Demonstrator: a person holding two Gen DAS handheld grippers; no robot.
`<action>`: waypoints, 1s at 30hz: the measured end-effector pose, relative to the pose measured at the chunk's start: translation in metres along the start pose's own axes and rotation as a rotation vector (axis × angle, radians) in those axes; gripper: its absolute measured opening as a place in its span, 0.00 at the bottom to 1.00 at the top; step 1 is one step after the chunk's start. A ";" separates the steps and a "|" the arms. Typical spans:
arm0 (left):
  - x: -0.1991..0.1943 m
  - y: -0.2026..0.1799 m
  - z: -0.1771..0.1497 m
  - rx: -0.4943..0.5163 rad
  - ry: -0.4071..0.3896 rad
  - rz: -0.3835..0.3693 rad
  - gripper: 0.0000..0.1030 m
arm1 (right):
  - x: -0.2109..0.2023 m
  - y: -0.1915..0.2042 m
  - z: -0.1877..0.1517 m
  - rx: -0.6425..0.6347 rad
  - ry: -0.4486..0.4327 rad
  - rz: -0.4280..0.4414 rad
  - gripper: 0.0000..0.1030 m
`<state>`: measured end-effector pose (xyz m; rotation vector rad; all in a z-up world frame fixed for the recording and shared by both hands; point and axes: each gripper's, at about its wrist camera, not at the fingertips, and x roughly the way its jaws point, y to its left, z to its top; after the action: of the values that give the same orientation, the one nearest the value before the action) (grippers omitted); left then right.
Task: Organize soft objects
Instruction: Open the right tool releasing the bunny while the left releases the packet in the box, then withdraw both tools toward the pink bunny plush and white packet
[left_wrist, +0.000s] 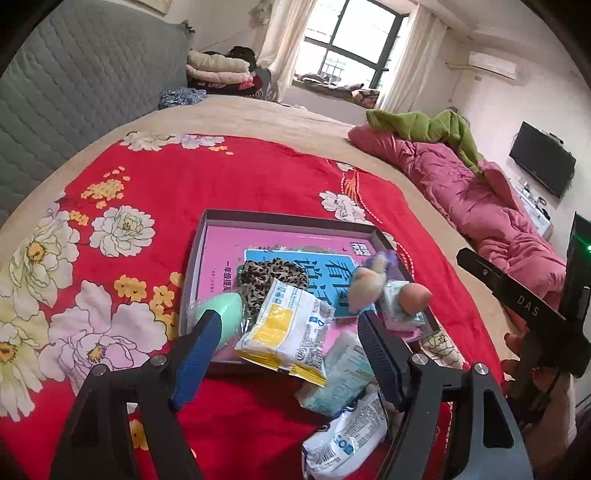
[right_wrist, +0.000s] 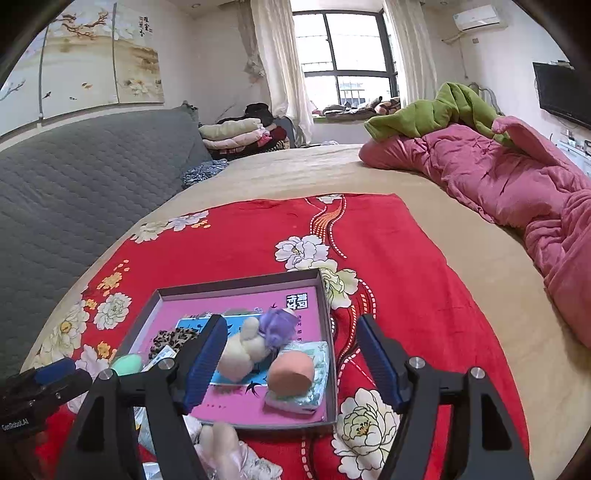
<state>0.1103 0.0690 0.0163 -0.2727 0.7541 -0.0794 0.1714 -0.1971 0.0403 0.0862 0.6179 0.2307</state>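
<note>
A shallow grey box (left_wrist: 288, 218) lined with a pink book lies on the red flowered blanket (left_wrist: 258, 177). In it are a leopard scrunchie (left_wrist: 269, 273), a green egg sponge (left_wrist: 221, 306), a cream plush toy with a purple tuft (right_wrist: 247, 350), and an orange sponge (right_wrist: 291, 373) resting on a tissue pack (right_wrist: 317, 369). A yellow-white packet (left_wrist: 288, 332) hangs over the box's near rim. A pale blue pack (left_wrist: 343, 373) and a white-blue packet (left_wrist: 347, 439) lie outside it. My left gripper (left_wrist: 287, 315) is open above the near rim. My right gripper (right_wrist: 291, 321) is open over the box, holding nothing.
A pink quilt (right_wrist: 498, 177) and green blanket (right_wrist: 443, 110) are heaped along the bed's right side. The grey padded headboard (right_wrist: 74, 177) runs along the left, with folded blankets (right_wrist: 236, 134) beyond. Another pale plush item (right_wrist: 221, 443) lies in front of the box.
</note>
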 end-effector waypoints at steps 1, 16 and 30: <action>-0.002 -0.002 -0.001 0.005 -0.001 0.002 0.75 | -0.002 0.000 -0.001 -0.001 0.000 0.005 0.70; -0.018 -0.013 -0.033 0.043 0.063 -0.019 0.76 | -0.040 0.012 -0.026 -0.081 0.032 0.088 0.71; -0.007 -0.010 -0.074 0.012 0.192 -0.077 0.76 | -0.062 0.028 -0.063 -0.158 0.116 0.153 0.71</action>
<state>0.0544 0.0444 -0.0275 -0.2853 0.9336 -0.1849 0.0804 -0.1838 0.0278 -0.0330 0.7073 0.4345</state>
